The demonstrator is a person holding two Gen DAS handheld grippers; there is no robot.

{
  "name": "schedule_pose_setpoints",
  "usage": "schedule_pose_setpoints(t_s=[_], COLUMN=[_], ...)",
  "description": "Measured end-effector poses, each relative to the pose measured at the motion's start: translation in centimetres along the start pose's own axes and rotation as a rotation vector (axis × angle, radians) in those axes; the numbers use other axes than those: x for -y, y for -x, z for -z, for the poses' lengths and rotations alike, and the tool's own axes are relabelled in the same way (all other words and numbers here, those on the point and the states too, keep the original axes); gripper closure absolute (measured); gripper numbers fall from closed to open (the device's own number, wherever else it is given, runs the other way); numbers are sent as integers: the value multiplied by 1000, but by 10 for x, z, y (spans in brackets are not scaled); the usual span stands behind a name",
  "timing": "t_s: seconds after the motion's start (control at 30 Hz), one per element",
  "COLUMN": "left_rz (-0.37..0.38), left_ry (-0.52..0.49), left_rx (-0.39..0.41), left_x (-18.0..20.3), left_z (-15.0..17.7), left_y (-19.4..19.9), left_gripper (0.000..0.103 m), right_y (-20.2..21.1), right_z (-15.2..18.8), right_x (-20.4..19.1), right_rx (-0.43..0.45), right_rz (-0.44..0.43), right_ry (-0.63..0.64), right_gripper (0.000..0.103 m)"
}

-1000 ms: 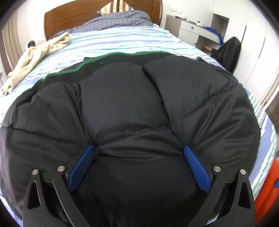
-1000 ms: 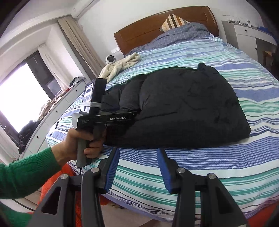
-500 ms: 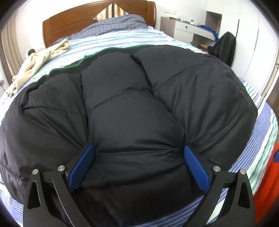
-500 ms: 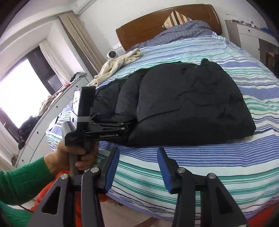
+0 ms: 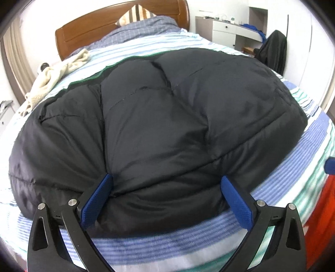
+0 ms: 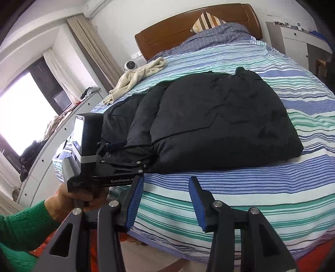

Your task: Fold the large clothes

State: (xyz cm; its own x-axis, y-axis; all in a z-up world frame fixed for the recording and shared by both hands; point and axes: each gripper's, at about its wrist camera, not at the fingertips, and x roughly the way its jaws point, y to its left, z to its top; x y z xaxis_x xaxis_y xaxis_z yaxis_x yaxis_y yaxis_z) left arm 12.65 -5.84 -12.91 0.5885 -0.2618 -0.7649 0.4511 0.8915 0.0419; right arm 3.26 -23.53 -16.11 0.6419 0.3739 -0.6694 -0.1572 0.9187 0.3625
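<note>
Lying on the bed: the black puffer jacket [image 6: 211, 123] is folded into a thick bundle on the striped bedspread [image 6: 240, 194], near the foot edge of the mattress.
Jacket surface: quilted panels divided by stitched seams; a thin green edge [image 5: 88, 80] shows along the far left border in the left wrist view.
Left gripper [image 5: 165, 193]: jaws spread wide, with the near edge of the jacket bulging between them.
Left gripper pads [image 5: 97, 202]: blue, textured; both press against the jacket fabric at its near edge, but do not pinch it.
Left gripper, as seen from the right wrist view [image 6: 117, 167]: its black body lies at the near left corner of the jacket, held by the person's left hand [image 6: 71, 198] in a green knitted sleeve [image 6: 18, 228].
Right gripper [image 6: 165, 200]: jaws partly open, nothing between them; it hovers above the bedspread, apart from the jacket's near edge.
Right gripper pads [image 6: 196, 200]: blue, not touching any fabric.
Cream towel [image 6: 136, 77]: crumpled on the far left part of the bed, well apart from the jacket.
Headboard [image 6: 178, 31]: brown wood, at the far end of the bed.
Bedding at head end: a blue checked duvet [image 6: 213, 36] with a striped pillow [image 6: 206, 19] behind it.
White desk [image 5: 228, 31]: against the wall to the right of the bed.
Window [image 6: 18, 108]: bright, on the left wall, flanked by curtains.
</note>
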Motion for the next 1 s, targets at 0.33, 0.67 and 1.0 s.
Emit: schedule_pose_setpoints(t_s=[0.33,0.67,1.0], left_rz=[40,103,58], left_ry=[34,118,52], left_rx=[-69,-103,-118], left_x=[4,-8,1], left_z=[34,34,31], left_y=[12,-1,0], left_gripper=[1,1,1], right_y=[-11,-7,-12], right_z=[0,-2,1], right_x=[12,13,19], right_rx=[-35,-20,-39], right_rz=[49,92,104], right_ry=[-66,-74,-117], right_gripper=[57,51,50])
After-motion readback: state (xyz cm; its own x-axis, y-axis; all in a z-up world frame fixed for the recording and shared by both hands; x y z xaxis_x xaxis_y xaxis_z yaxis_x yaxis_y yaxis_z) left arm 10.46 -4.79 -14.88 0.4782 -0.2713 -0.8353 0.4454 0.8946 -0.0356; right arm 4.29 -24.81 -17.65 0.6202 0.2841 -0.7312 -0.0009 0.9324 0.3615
